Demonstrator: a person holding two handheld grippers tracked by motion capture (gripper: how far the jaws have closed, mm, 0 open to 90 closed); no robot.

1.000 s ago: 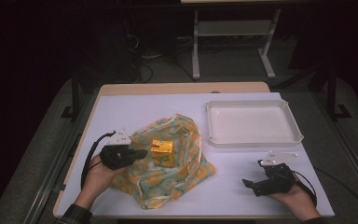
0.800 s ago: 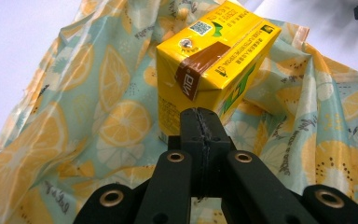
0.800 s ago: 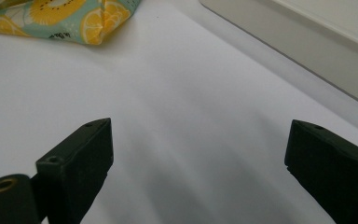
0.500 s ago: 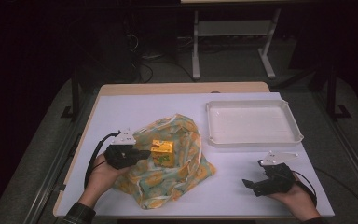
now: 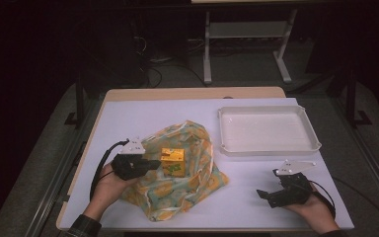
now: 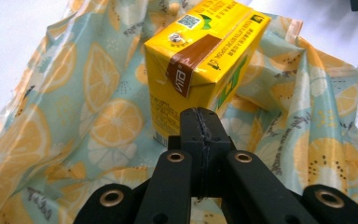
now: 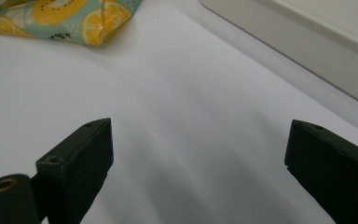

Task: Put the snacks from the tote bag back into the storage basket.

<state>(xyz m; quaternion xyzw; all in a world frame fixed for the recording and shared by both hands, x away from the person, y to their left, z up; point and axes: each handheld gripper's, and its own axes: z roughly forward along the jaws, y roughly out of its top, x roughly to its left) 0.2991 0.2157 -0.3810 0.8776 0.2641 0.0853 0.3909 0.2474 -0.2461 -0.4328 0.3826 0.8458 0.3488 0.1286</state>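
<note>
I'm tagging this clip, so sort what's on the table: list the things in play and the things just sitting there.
In play:
- yellow drink carton, standing on the cloth
- lemon-print cloth, spread under the carton
- left gripper, jaws closed, at the carton's near side

Just sitting there:
- white tray, empty, beyond the cloth
- right gripper, jaws wide open, over bare table

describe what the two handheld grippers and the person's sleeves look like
Both the left gripper and the right gripper are black, with two blocky jaws, brass-ringed screw holes, a pale three-cornered top plate and a trailing black cable. A plaid cuff shows at the left wrist.
</note>
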